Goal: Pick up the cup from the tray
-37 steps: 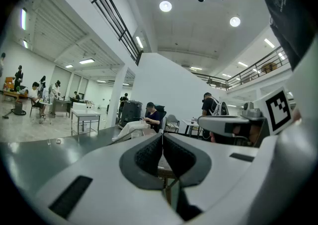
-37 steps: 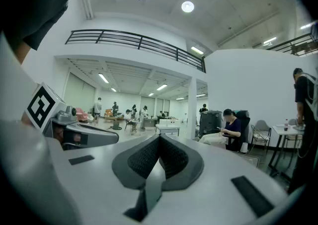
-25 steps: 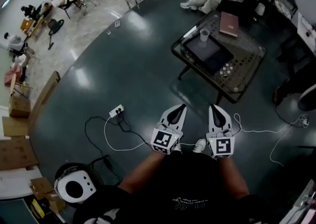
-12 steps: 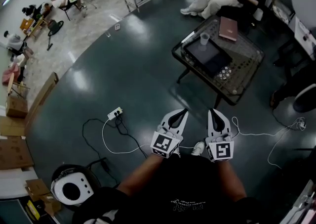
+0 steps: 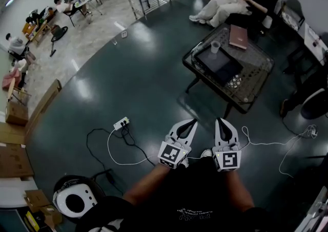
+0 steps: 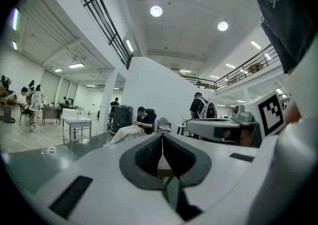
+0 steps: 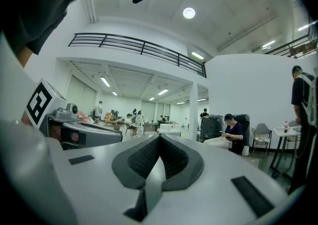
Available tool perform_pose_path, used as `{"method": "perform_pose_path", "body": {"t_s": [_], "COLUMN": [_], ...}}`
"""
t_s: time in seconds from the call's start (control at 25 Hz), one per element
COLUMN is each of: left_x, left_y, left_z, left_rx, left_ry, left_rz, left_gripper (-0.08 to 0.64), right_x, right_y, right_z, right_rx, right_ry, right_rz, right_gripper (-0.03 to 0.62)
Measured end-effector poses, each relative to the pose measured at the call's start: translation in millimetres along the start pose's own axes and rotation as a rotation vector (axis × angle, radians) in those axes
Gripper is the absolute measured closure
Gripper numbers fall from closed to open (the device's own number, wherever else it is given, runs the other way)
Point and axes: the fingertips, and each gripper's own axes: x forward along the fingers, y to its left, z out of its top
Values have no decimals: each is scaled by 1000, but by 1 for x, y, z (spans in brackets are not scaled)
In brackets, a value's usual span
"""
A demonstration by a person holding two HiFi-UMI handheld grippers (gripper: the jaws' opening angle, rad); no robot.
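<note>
A small clear cup stands at the far corner of a dark tray on a glass-topped table, far ahead and to the right. My left gripper and right gripper hang side by side over the floor, close to my body and well short of the table. Both are shut with nothing between the pads. In the left gripper view the jaws meet tip to tip, and so do those in the right gripper view. The cup does not show in either gripper view.
A brown book and a checkered piece also lie on the table. A person sits behind it. A power strip and cables lie on the dark floor. A white round device sits at lower left.
The whole scene has slid slightly down and right in the head view. Both grippers stay shut and side by side, still about as far from the table.
</note>
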Motion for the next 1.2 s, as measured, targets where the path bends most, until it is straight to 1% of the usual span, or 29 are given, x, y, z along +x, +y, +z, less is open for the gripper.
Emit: {"method": "perform_pose_path", "body": {"t_s": [0.12,0.24,0.32,0.44,0.56,0.84,1.2], "left_x": [0,3,6,11,19,42,88], "left_y": [1,1,3,10,19,39,58], "left_z": [6,4,3,4,7,14,22], "left_rx": [-6,-12,-18,-21,-26,-31,-22], "left_ry": [-17,-15,-12,-13,-13,-19,-13], "left_rz": [-8,-11,-14,-8,3,25,35], "left_gripper": [549,549,549,549,549,549,549], "right_x": [-1,2,5,16,26,53,91], "right_y": [1,-3,-4,-6,-11,-25,-58], "right_z": [-4,-2,-1,5,3,-1,4], "right_rx": [0,-1,-1,-5,-10,3,8], "right_ry": [-12,5,-5,-4,-7,-29,-34], "right_rz": [1,-13,-9,-6,3,33,50], "right_gripper": [595,595,595,595,595,595,595]}}
